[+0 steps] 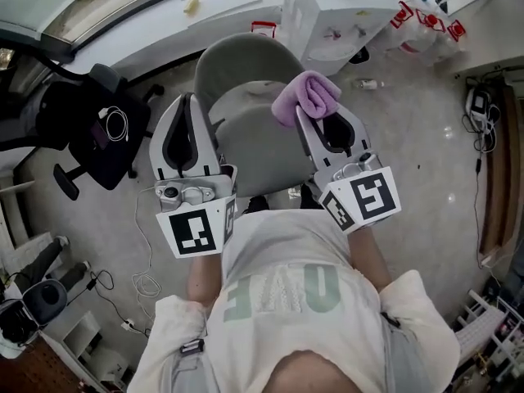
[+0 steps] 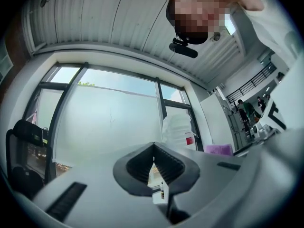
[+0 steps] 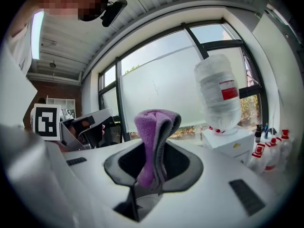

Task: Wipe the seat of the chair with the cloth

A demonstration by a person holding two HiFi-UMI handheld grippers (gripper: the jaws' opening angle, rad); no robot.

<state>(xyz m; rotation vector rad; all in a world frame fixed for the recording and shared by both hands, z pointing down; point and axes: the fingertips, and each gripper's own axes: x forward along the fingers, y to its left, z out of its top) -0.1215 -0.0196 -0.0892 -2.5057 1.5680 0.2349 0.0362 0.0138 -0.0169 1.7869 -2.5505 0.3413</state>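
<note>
In the head view a grey chair's seat (image 1: 254, 150) lies below both grippers, its rounded back (image 1: 246, 60) on the far side. A folded purple cloth (image 1: 307, 95) hangs over the seat's right part, and my right gripper (image 1: 304, 111) is shut on it. The right gripper view shows the cloth (image 3: 154, 141) pinched between the jaws and bulging past their tips (image 3: 156, 127). My left gripper (image 1: 190, 98) hovers over the seat's left edge. Its jaws meet at the tip (image 2: 154, 146) with nothing between them. Both gripper cameras look upward at the windows and ceiling.
A black office chair (image 1: 98, 129) stands to the left. Behind the grey chair is a white cabinet (image 1: 344, 15) carrying a large water bottle (image 3: 218, 91), with red-labelled bottles (image 1: 426, 19) to its right. Cables (image 1: 143, 281) lie on the floor at the left.
</note>
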